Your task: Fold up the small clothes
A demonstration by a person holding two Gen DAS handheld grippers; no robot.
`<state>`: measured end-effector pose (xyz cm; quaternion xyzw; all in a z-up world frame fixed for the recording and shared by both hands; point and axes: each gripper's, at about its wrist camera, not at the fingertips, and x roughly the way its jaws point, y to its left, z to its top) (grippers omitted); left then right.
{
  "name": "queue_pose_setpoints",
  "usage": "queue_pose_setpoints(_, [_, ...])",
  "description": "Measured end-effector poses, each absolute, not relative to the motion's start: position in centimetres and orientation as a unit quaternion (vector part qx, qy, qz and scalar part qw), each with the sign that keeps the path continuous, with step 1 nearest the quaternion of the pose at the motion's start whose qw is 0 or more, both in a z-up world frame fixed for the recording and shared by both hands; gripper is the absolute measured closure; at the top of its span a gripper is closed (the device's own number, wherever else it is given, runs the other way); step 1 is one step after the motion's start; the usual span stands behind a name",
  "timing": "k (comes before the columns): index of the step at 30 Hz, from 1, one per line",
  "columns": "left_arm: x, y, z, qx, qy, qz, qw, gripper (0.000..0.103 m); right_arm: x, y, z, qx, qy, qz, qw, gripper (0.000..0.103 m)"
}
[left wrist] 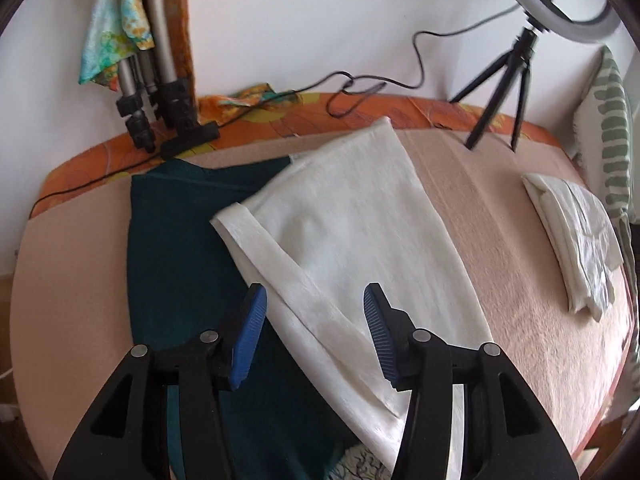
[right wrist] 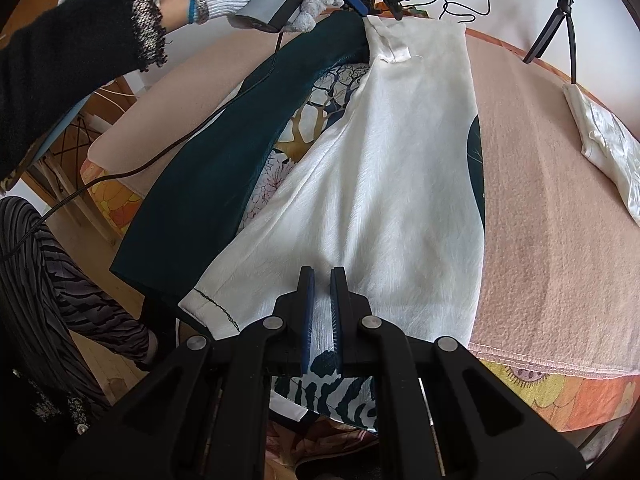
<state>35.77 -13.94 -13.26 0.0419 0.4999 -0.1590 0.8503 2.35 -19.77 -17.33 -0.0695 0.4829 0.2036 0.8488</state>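
White garment (right wrist: 384, 184) half-hiding teal garment (right wrist: 208, 160), edge cropped

A ring light (left wrist: 560, 4) on a small black tripod (left wrist: 500, 88) stands at the far edge of the table, its black cable (left wrist: 416, 60) looping along the white wall (left wrist: 320, 20). Further left, grey tripod legs (left wrist: 160, 60) with black clamps lean against that wall, and a colourful scarf (left wrist: 112, 32) hangs over them. A peach blanket (left wrist: 520, 280) covers the table over an orange patterned cloth (right wrist: 560, 396), and a green-and-white striped cushion (left wrist: 612, 128) sits at the right edge.
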Motion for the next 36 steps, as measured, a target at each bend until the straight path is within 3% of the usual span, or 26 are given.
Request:
queue_pose_setpoints(6, [30.4, -18.5, -15.1, 0.163, 0.488, -0.178, 0.839, 0.051, 2.1, -19.4, -17.4, -0.088, 0.476, 0.200, 0.851, 0.098])
queue_pose_setpoints(9, [30.4, -18.4, -15.6, 0.172, 0.482, -0.157, 0.845, 0.053, 2.3, -19.5, -17.3, -0.083, 0.479, 0.199, 0.851, 0.098])
queue_pose_setpoints(10, [30.5, -18.0, -15.5, 0.162, 0.480, -0.158, 0.848, 0.058, 2.2, -19.5, -17.3, -0.084, 0.478, 0.199, 0.851, 0.098])
queue_pose_setpoints(11, [30.6, -17.5, -15.3, 0.156, 0.475, -0.159, 0.851, 0.083, 2.2, -19.4, -17.3, -0.087, 0.477, 0.199, 0.852, 0.098])
queue_pose_setpoints(12, [30.6, -16.9, -15.2, 0.149, 0.474, -0.156, 0.853, 0.095, 2.2, -19.4, -17.3, -0.090, 0.476, 0.199, 0.852, 0.098])
queue_pose_setpoints(19, [30.4, -10.0, -12.4, 0.085, 0.459, -0.108, 0.878, 0.097, 2.1, -19.3, -17.4, -0.093, 0.473, 0.197, 0.854, 0.098])
queue_pose_setpoints(23, [29.6, -6.1, -11.8, 0.053, 0.457, -0.081, 0.884, 0.094, 2.0, -19.4, -17.4, -0.093, 0.471, 0.199, 0.854, 0.098])
queue_pose_setpoints(25, [28.7, -5.3, -11.4, 0.036, 0.457, -0.095, 0.884, 0.088, 2.0, -19.7, -17.4, -0.081, 0.472, 0.200, 0.855, 0.098])
queue_pose_setpoints(27, [28.1, -5.3, -10.9, 0.008, 0.453, -0.116, 0.884, 0.057, 2.1, -20.0, -17.2, -0.067, 0.478, 0.201, 0.852, 0.097])
queue_pose_setpoints(30, [26.6, -7.2, -10.2, 0.010, 0.430, -0.146, 0.891, 0.044, 1.9, -21.0, -16.8, -0.034, 0.476, 0.196, 0.857, 0.094])
queue_pose_setpoints(33, [26.5, -9.9, -10.6, 0.038, 0.428, -0.161, 0.889, 0.042, 1.6, -22.5, -16.3, -0.005, 0.469, 0.162, 0.868, 0.090])
queue_pose_setpoints(36, [26.5, -12.7, -11.7, 0.094, 0.422, -0.158, 0.888, 0.042, 1.6, -24.9, -15.8, 0.027, 0.464, 0.126, 0.877, 0.074])
